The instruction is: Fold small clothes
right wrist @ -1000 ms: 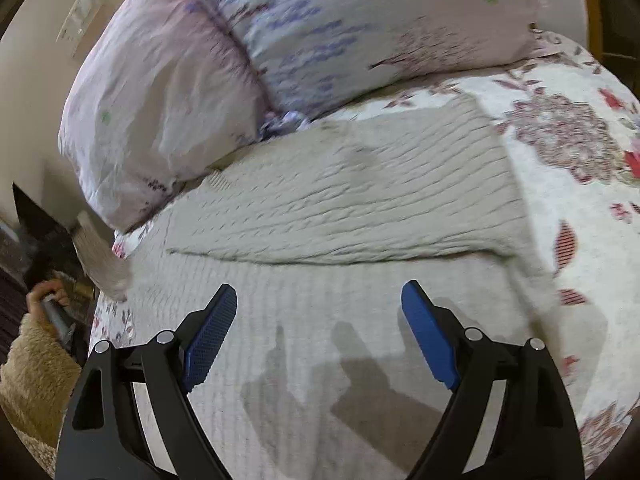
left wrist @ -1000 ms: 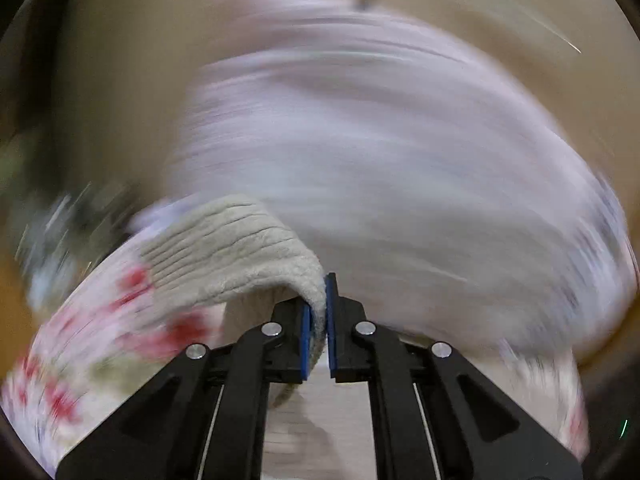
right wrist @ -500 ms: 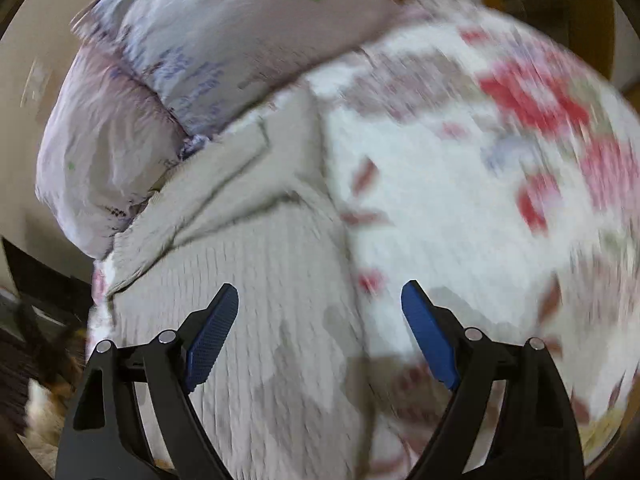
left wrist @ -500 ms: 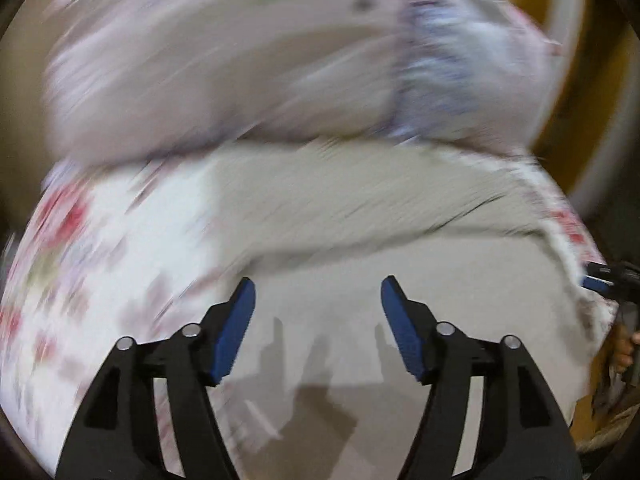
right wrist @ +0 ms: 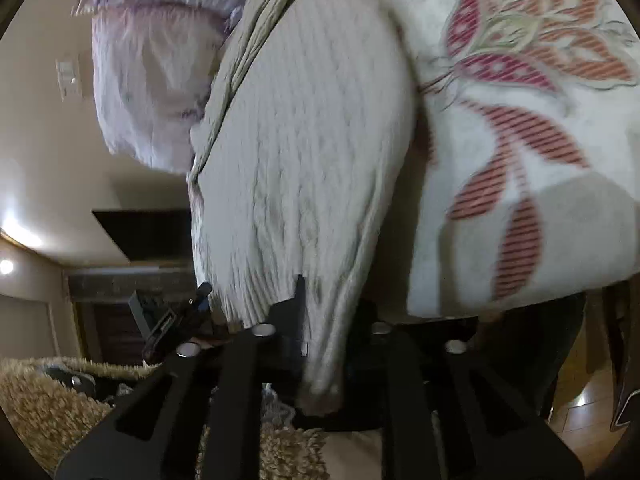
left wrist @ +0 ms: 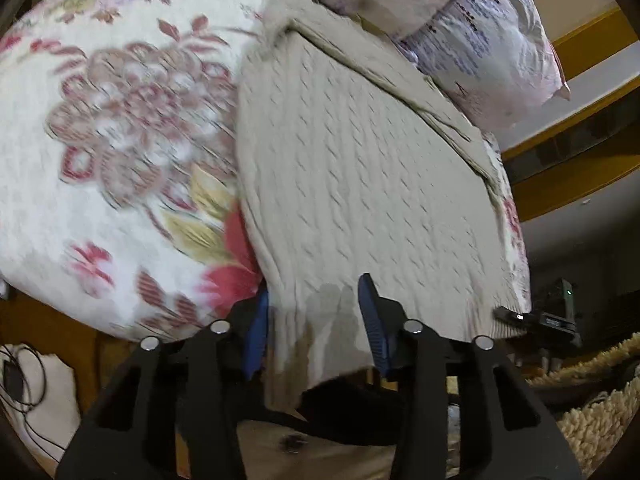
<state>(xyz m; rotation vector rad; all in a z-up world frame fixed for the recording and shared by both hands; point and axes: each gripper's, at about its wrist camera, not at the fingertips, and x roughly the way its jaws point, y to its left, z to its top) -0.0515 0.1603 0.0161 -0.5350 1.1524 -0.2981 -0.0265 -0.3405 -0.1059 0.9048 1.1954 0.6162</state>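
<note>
Cream cable-knit sweater flat on floral quilt, hem overhanging the bed edge, left gripper fingers spread around one hem corner, right gripper fingers straddling the other, grip unclear

A bed covered with a white quilt printed in red and pink flowers carries everything here. Directly on it lies a cream cable-knit sweater, spread flat ahead of the left hand-held gripper, its ribbed hem hanging over the bed's near edge between the blue pads. Beyond the sweater, at the far end of the bed, two pale lilac pillows rest on the quilt, touching the sweater's far folded edge.
</note>
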